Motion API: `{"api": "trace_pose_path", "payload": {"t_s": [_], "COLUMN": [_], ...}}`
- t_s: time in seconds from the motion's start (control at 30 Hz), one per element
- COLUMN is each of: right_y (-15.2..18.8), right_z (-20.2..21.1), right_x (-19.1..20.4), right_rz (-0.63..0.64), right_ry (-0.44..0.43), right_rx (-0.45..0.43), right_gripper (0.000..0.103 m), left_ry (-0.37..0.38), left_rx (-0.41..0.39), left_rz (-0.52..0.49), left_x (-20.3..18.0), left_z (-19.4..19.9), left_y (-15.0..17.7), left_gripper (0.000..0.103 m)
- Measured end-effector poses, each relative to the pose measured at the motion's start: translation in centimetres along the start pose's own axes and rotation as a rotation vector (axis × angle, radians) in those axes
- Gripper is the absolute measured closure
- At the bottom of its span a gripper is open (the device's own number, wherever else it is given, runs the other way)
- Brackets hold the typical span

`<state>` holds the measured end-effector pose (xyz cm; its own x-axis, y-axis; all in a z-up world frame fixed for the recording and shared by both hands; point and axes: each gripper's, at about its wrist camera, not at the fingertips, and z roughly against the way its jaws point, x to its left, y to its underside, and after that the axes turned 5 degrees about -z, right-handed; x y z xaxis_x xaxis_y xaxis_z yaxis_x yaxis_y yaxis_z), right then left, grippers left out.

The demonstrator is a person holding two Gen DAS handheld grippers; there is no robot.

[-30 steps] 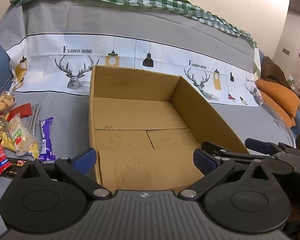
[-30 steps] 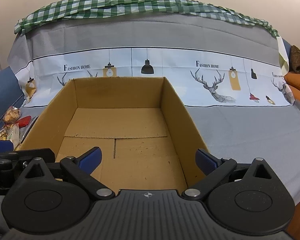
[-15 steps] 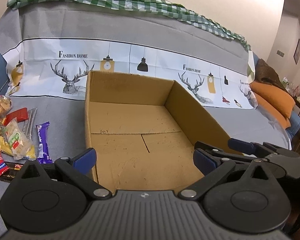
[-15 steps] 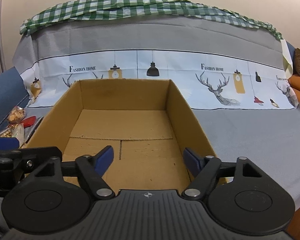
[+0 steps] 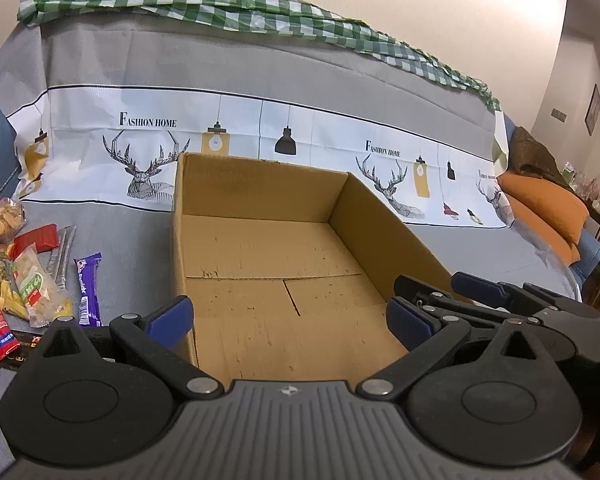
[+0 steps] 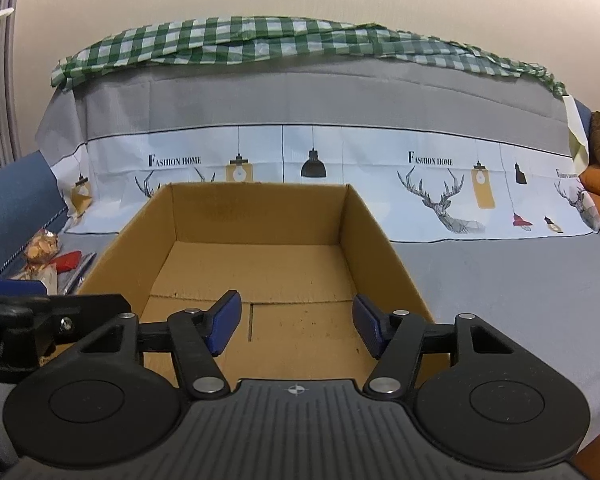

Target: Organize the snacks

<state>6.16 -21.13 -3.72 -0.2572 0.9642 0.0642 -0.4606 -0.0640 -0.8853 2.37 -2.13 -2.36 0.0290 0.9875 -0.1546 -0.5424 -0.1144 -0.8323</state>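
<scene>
An empty cardboard box stands open on a grey-covered sofa seat. Left of it lies a heap of snack packets, among them a purple bar and red wrappers. My left gripper hangs over the box's near edge, open, with nothing between its blue pads. My right gripper also hovers over the box's near end; its jaws are closing, with nothing between them. The right gripper also shows in the left wrist view at the right.
A printed cover with deer and lamps drapes the sofa back, with a green checked cloth on top. Orange cushions lie at the far right. A blue sofa arm rises at the left.
The right gripper's jaws have narrowed step by step. Both grippers have stayed over the box's near edge, with both views tipping slightly upward.
</scene>
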Motion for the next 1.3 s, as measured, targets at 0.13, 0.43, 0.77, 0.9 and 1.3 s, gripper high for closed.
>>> {"api": "trace_pose_path", "payload": {"t_s": [0.13, 0.43, 0.77, 0.9, 1.3], "right_y": [-0.1, -0.4, -1.2, -1.5, 0.1], "right_z": [0.0, 0.2, 0.6, 0.8, 1.8], "right_x": [0.1, 1.1, 4.3, 6.6, 16.8], "right_rz": [-0.003, 0.005, 0.014, 0.022, 0.167], "right_ry": [-0.001, 0.000, -0.067, -0.153, -0.442], "right_rx": [-0.016, -0.042, -0.069, -0.073, -0.055], "right_gripper": [0.040, 0.040, 0.052, 0.062, 0.089], "left_ry": [0.001, 0.043, 0.103, 0.007, -0.082], "left_rx": [-0.003, 0.033, 0.088, 0.132, 0.148], "left_rz": [0.000, -0.017, -0.410, -0.265, 0.151], "left_x": [0.1, 2.1, 9.2, 13.7, 23.5], "left_z": [0.0, 0.7, 1.7, -0.1, -0.3], "left_y": [0.0, -1.3, -3.4, -2.6, -3.2], "left_gripper": [0.002, 0.051, 0.078, 0.078, 0.078]}}
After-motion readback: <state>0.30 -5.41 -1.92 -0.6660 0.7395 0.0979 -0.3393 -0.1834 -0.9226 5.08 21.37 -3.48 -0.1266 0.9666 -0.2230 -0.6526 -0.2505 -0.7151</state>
